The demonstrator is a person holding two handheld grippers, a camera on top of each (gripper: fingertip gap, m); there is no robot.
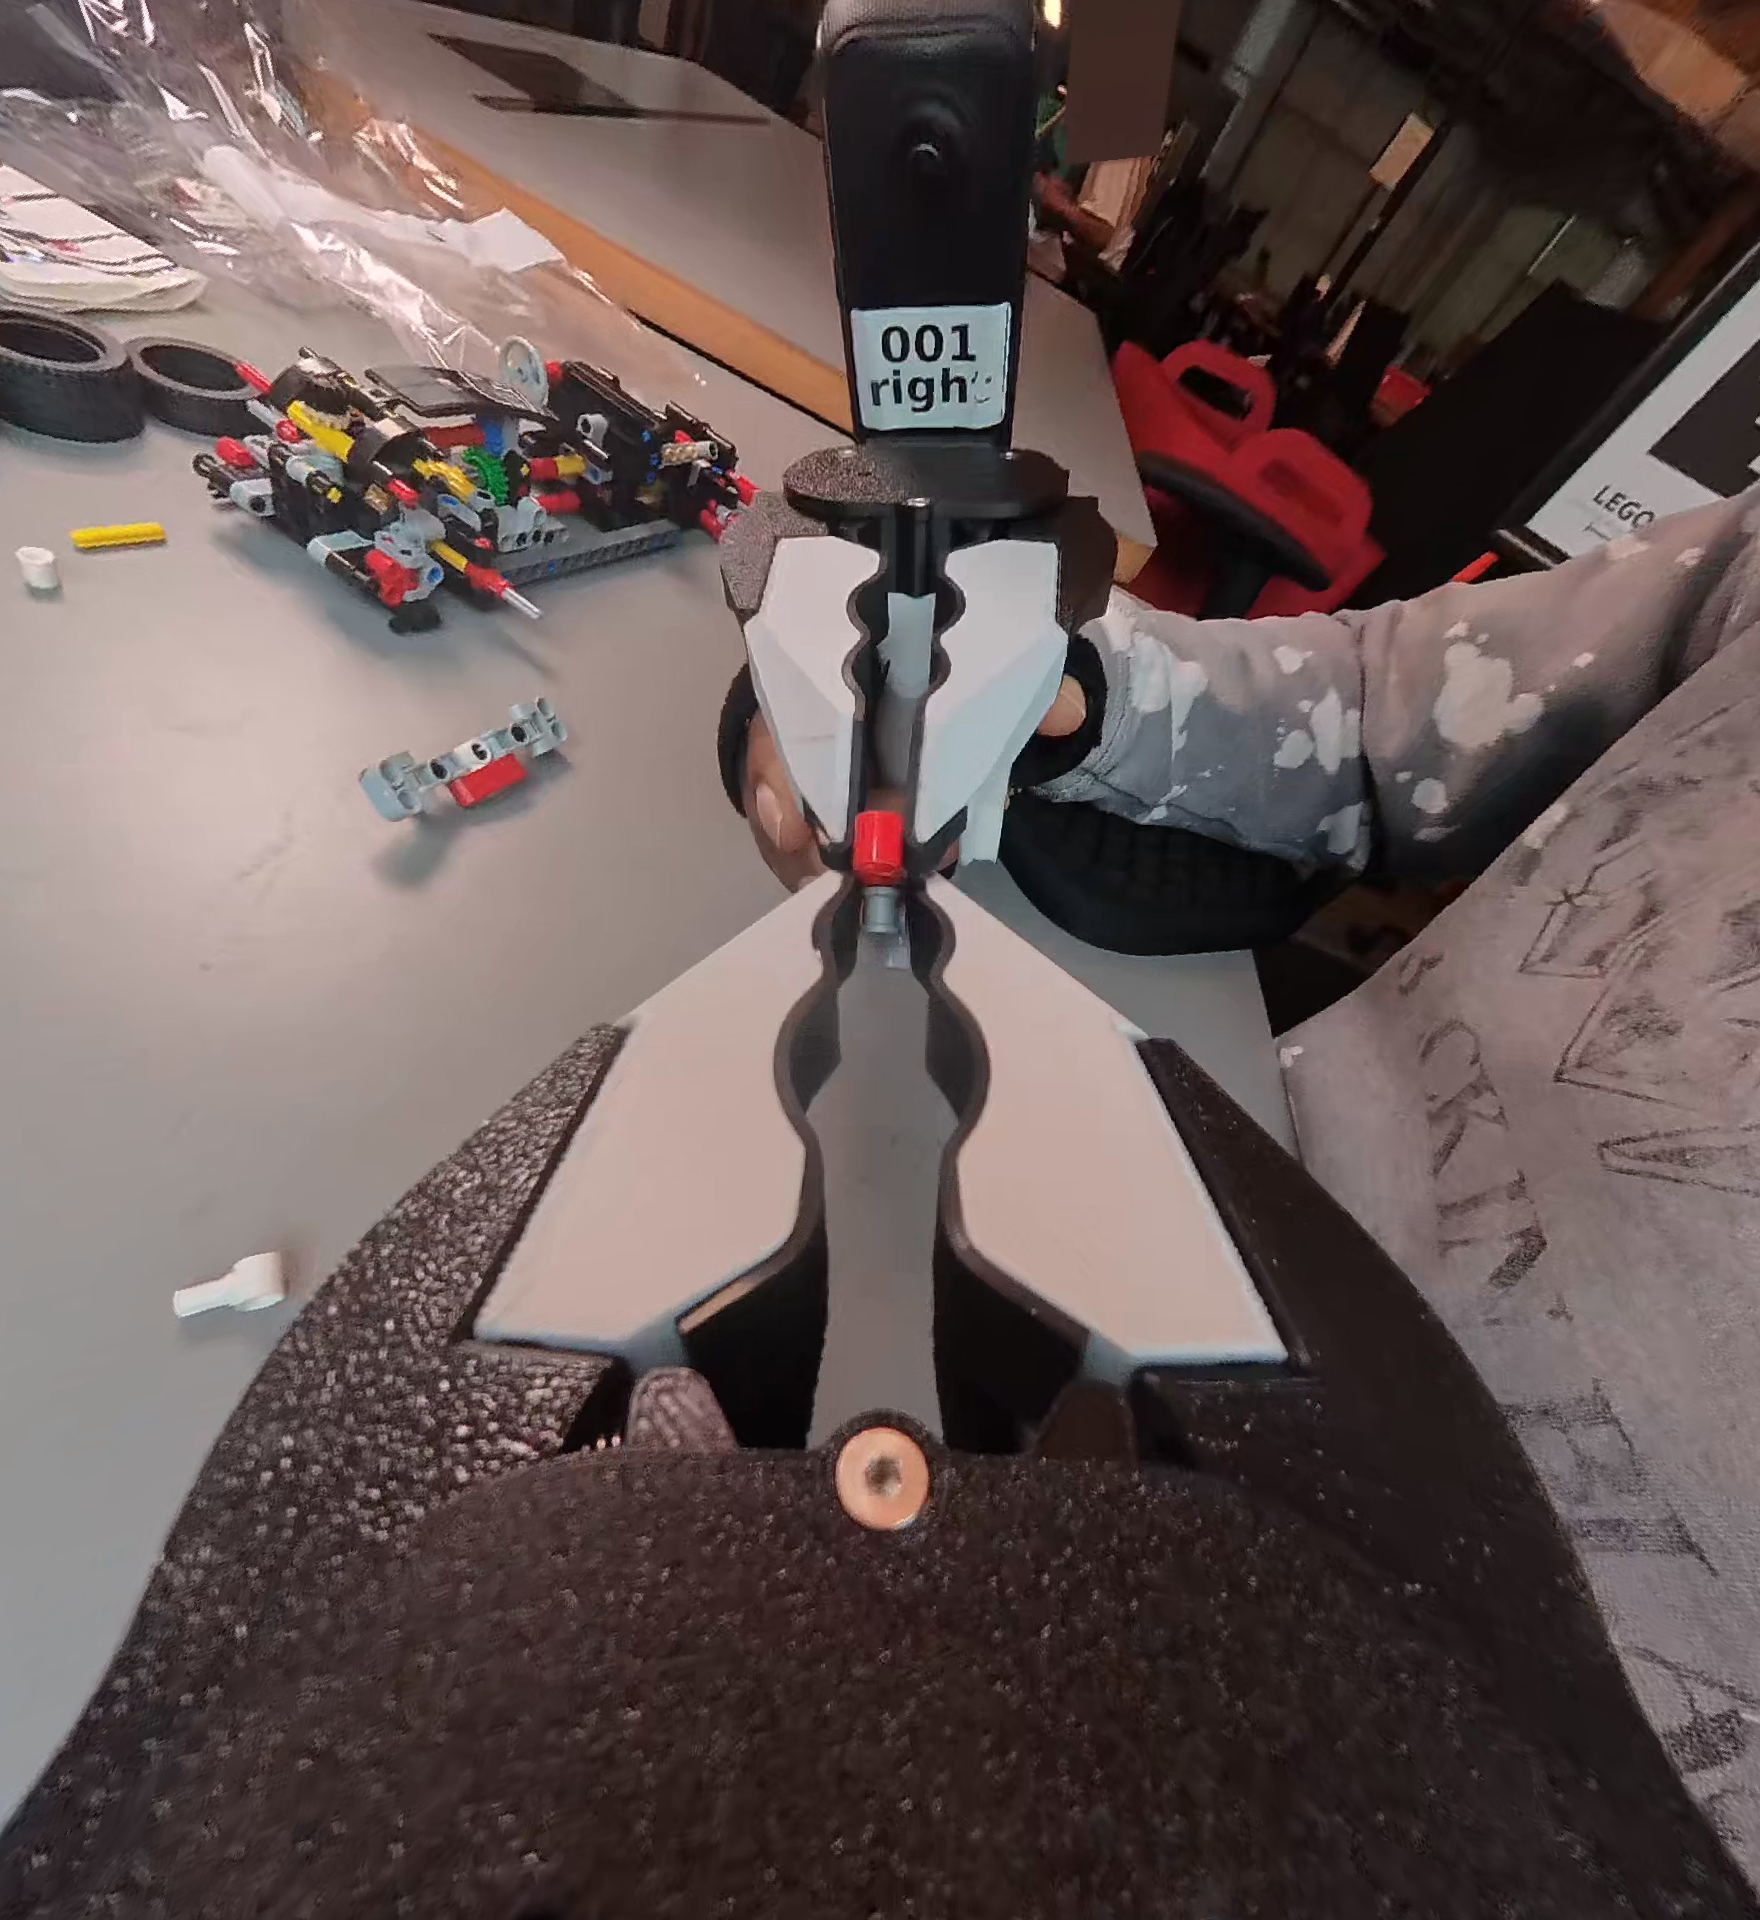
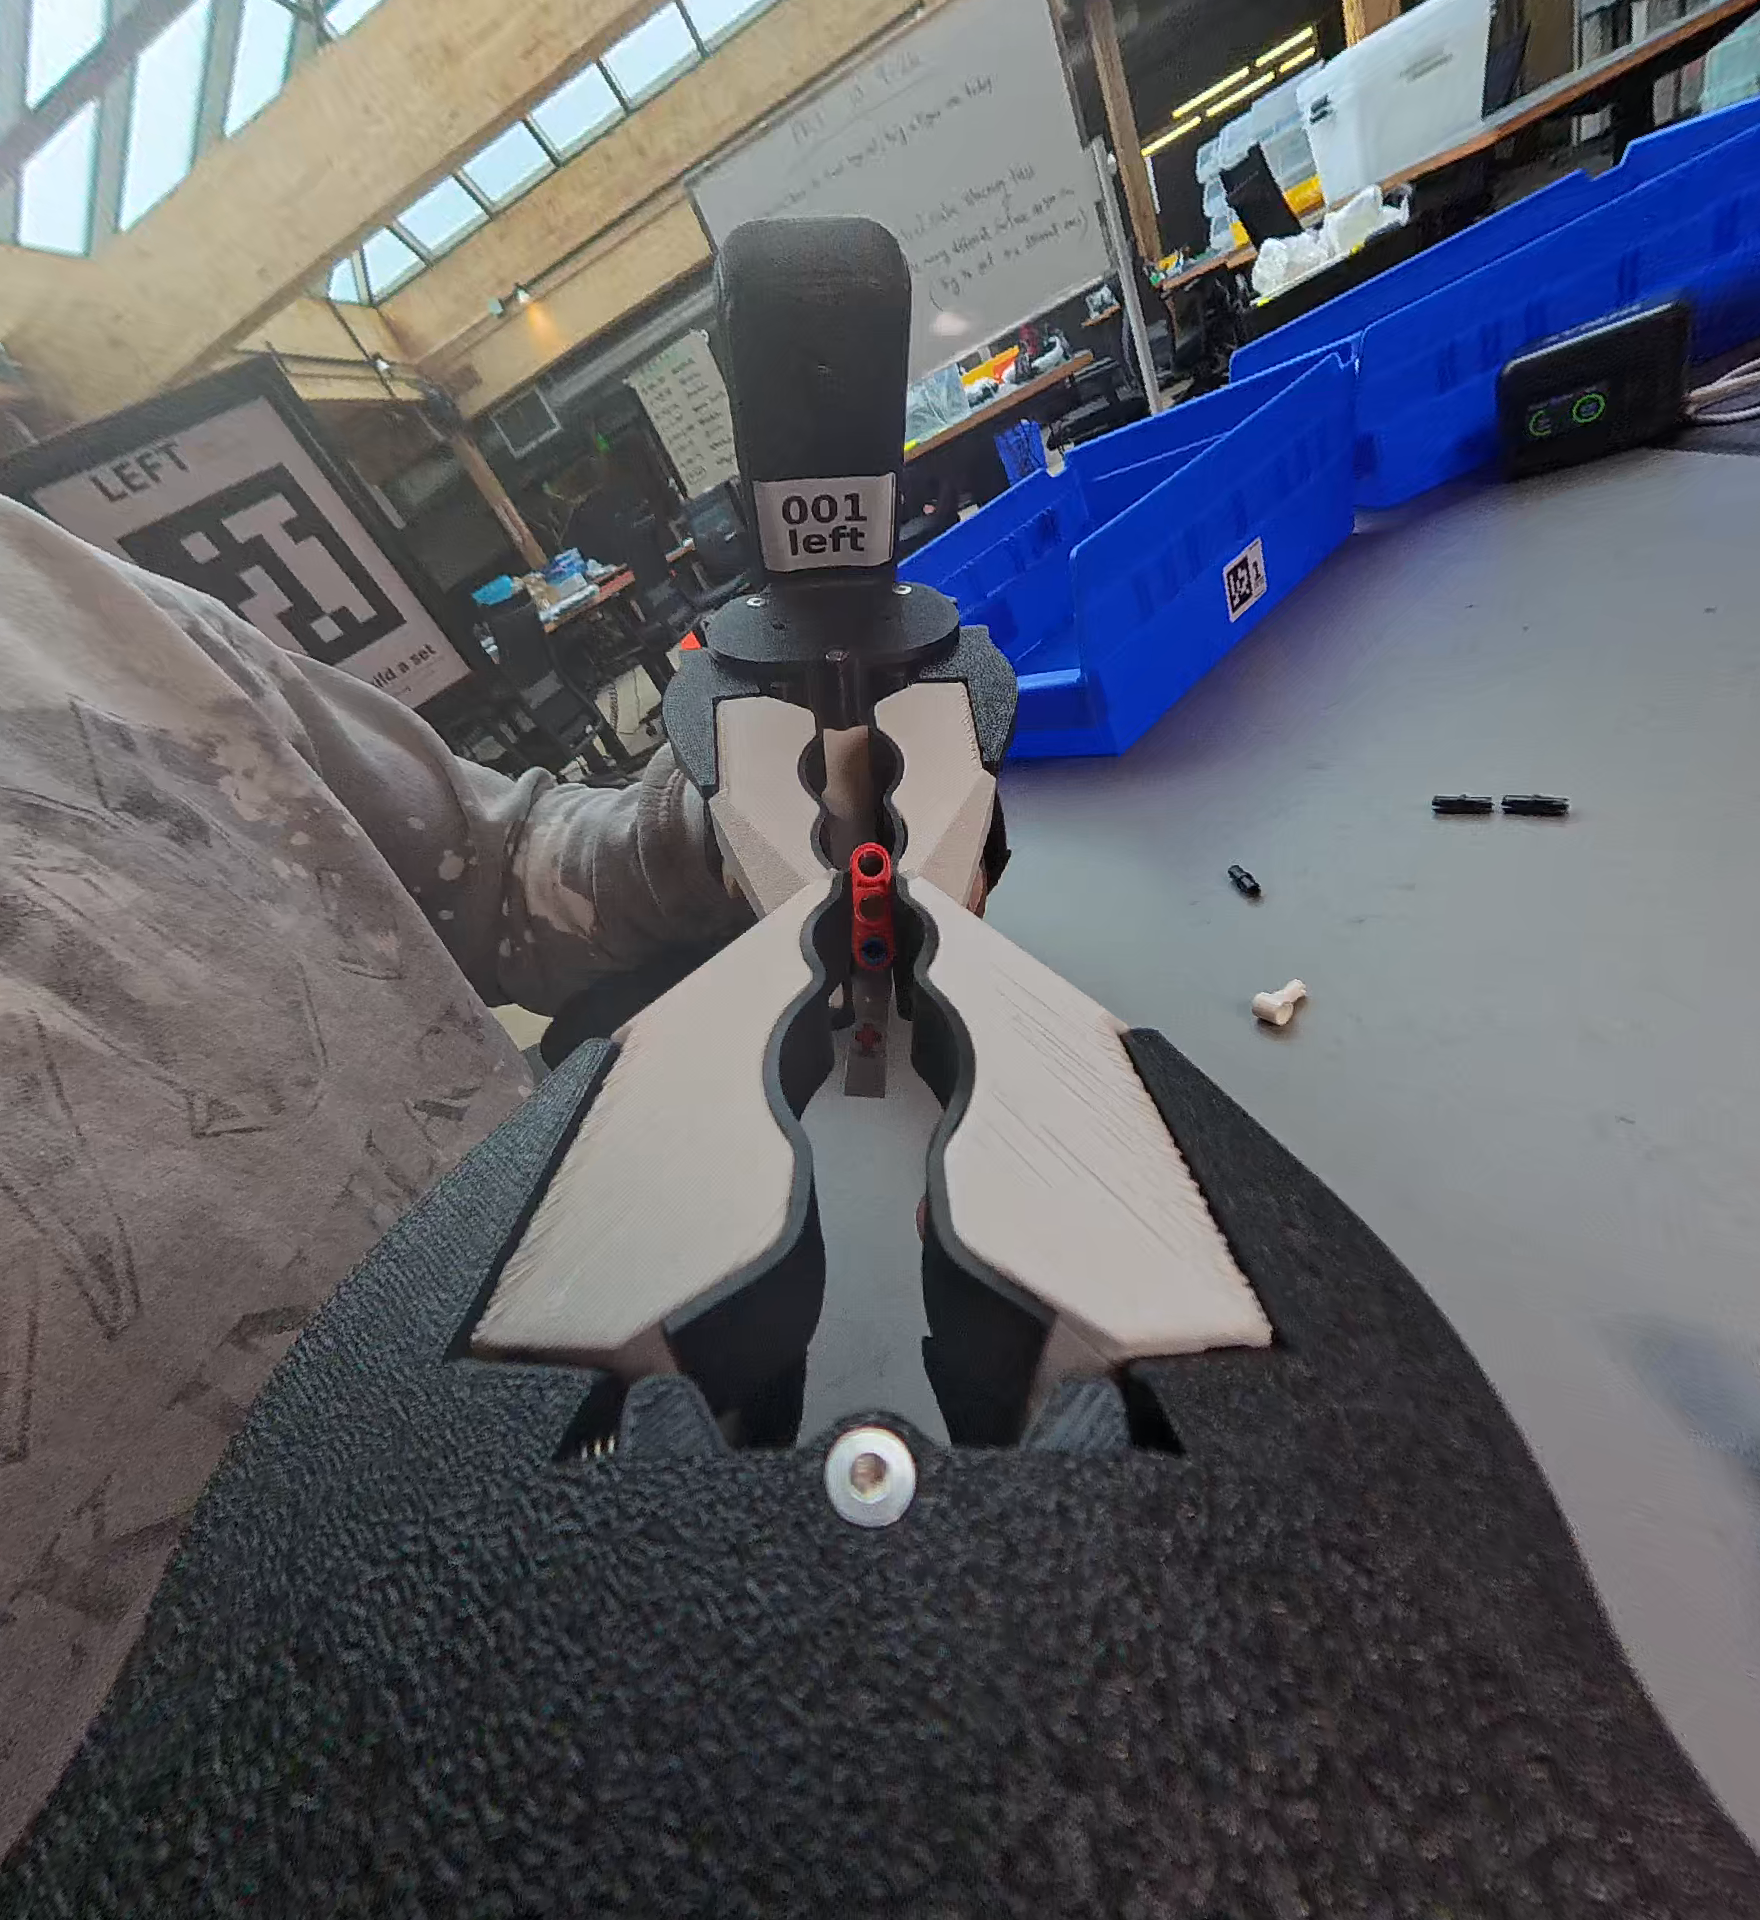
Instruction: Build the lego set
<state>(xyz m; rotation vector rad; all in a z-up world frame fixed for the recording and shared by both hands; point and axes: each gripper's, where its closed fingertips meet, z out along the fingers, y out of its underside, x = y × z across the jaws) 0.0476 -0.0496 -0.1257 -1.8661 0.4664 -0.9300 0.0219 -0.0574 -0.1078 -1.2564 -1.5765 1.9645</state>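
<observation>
The left gripper (image 1: pixel 881 914) pinches a small grey pin (image 1: pixel 882 914) at its very tips, its fingers (image 1: pixel 710 1143) nearly closed so the pin's free end stays exposed. Straight ahead at twelve o'clock, tip to tip, the right gripper (image 2: pixel 871 940) grips a short red beam (image 2: pixel 870 902) with round holes, fingers (image 2: pixel 1052 1143) closed on it likewise; the two seem held nose to nose so pin and beam can be lined up and pushed together in the air above the tabletop (image 1: pixel 180 987). Toward ten o'clock lies a small grey-and-red piece (image 1: pixel 465 767), and farther at eleven o'clock the half-built car frame (image 1: pixel 460 483) waits, with black tires (image 1: pixel 45 369) beyond it.
</observation>
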